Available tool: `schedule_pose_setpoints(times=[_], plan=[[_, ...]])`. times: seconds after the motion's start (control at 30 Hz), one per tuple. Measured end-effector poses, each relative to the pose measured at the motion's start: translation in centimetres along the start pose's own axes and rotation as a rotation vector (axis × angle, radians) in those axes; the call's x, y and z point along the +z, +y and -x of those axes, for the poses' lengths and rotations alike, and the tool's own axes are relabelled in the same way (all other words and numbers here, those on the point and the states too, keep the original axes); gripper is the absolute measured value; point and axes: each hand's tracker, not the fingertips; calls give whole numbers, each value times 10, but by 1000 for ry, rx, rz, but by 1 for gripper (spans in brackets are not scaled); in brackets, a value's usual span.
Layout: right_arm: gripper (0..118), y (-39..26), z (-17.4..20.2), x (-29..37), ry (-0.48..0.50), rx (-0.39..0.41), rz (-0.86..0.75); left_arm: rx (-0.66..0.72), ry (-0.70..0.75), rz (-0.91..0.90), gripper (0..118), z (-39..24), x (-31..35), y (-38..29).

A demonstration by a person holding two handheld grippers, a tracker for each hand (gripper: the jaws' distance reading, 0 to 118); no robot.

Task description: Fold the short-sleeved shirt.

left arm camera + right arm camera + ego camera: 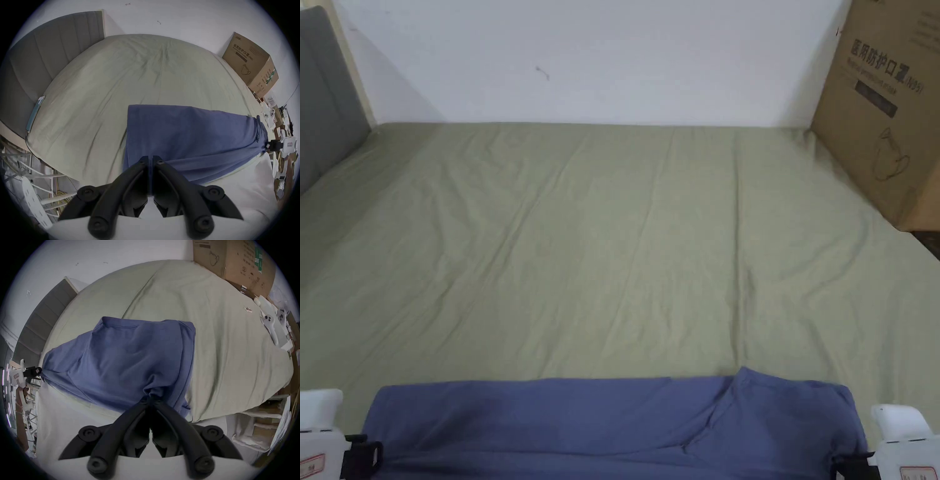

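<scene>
A blue short-sleeved shirt [612, 425] lies stretched across the near edge of the bed, seen from the head view. My left gripper [359, 459] is shut on the shirt's left end, and my right gripper [850, 465] is shut on its right end. In the left gripper view the black jaws [150, 160] pinch a thin fold of the shirt [194, 138]. Bunched cloth of the shirt [121, 361] is clamped at my right gripper [150, 400] in the right gripper view. Part of the shirt hangs over the bed's front edge.
The pale green bed sheet [612, 250] spreads wide behind the shirt. A cardboard box [887, 106] stands at the back right, a grey headboard [325, 94] at the left. White controllers [272, 327] lie beyond the bed's right side, and a power strip [34, 201] lies on the floor.
</scene>
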Motion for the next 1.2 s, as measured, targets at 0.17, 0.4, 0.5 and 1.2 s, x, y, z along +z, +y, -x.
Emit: schedule_pose_setpoints(times=[0.17,0.4,0.5,1.2], plan=[[56,6,12,13,-58,41,-22,-12,34,12,93,-9,6,0],[56,42,48,41,-46,103,-148,7,-48,-138,113,-27,46,24],[49,58,75,37,-13,130,-232,48,-138,-205,83,-33,57,33],[0,41,197,-28,110,218,-174,509,-343,-76,117,57,-12,-10]])
